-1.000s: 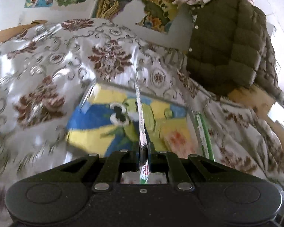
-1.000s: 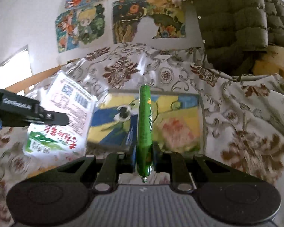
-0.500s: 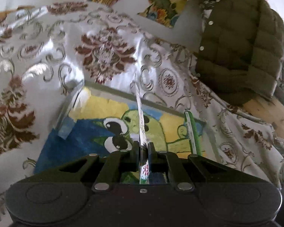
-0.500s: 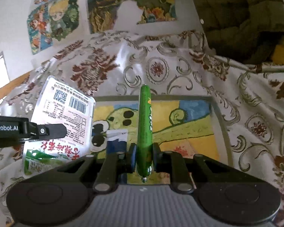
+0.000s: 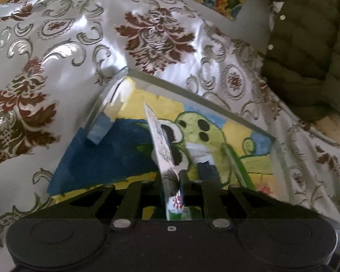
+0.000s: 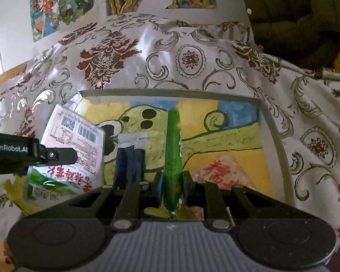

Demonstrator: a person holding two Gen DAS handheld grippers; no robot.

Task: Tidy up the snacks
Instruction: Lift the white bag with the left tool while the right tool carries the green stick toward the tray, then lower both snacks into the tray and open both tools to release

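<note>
Over the clear tray (image 6: 274, 140) with its painted cartoon floor, the right gripper (image 6: 172, 179) fingers clamp a green sausage stick (image 6: 173, 149); the left gripper (image 5: 171, 181) fingers, just opening, loosely flank a flat white snack packet (image 5: 161, 140).

One clear tray (image 6: 274, 136) with a painted cartoon bottom is counted. Three snacks are seen: one flat white packet (image 6: 74, 149), one green stick sausage (image 6: 173, 158), and one small dark blue sachet (image 6: 130, 156). Two grippers are counted, one left (image 5: 171, 179) and one right (image 6: 172, 188). One quilted olive jacket (image 5: 310, 52) is seen.
</note>
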